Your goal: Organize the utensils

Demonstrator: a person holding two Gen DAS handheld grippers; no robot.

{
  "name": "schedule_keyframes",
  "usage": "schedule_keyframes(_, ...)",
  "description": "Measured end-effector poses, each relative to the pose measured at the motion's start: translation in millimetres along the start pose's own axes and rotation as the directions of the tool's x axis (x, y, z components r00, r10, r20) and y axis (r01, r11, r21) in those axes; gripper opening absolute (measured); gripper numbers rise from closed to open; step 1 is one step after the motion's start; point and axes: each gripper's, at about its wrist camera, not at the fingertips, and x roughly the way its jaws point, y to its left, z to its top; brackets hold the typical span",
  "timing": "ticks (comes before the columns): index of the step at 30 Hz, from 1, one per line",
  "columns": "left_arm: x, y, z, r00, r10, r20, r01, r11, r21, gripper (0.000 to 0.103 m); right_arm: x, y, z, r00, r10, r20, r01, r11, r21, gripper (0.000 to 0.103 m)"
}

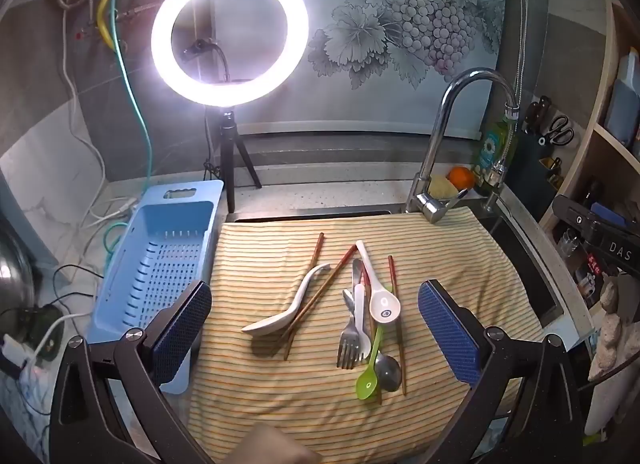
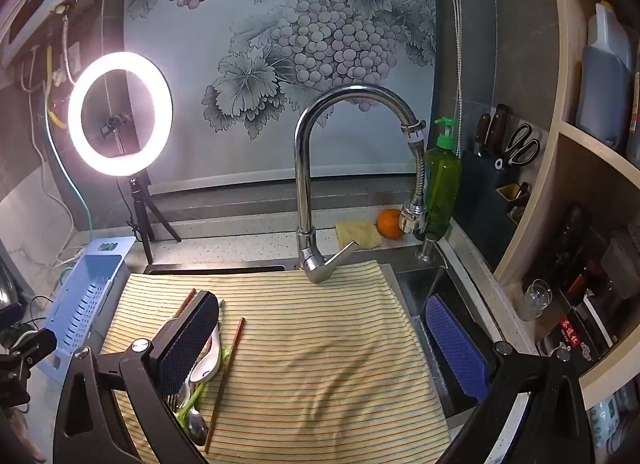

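Note:
Utensils lie loose on a yellow striped cloth (image 1: pixel 440 256) over the sink. In the left wrist view I see a white ceramic spoon (image 1: pixel 280 312) on its side, another white ceramic spoon (image 1: pixel 380 296), a steel fork (image 1: pixel 349 340), a green plastic spoon (image 1: pixel 370 364), a steel spoon (image 1: pixel 387 372) and several brown chopsticks (image 1: pixel 320 296). My left gripper (image 1: pixel 316 332) is open above them, holding nothing. My right gripper (image 2: pixel 324 352) is open and empty over the cloth (image 2: pixel 320 324); its left finger hides part of the utensil pile (image 2: pixel 200 404).
A blue slotted drain basket (image 1: pixel 160 264) stands left of the cloth. A lit ring light on a tripod (image 1: pixel 230 33) stands behind. A chrome faucet (image 2: pixel 312 183), sponge, orange (image 2: pixel 390 223), green soap bottle (image 2: pixel 440 191) and knife block line the back right. Shelves rise at right.

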Motion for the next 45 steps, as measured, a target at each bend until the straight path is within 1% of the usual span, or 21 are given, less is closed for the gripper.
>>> schedule_keyframes(22,-8,-2,1,1.000,0.002,0.018,-0.003,1.000,0.006,0.103,-7,-2,1,1.000,0.003,0.017,-0.004,1.000,0.007,0.103)
schedule_keyframes(45,-12,-2,0,1.000,0.000,0.025,0.000,1.000,0.012,0.103,-11,3,2,1.000,0.004,0.012,-0.004,1.000,0.005,0.103)
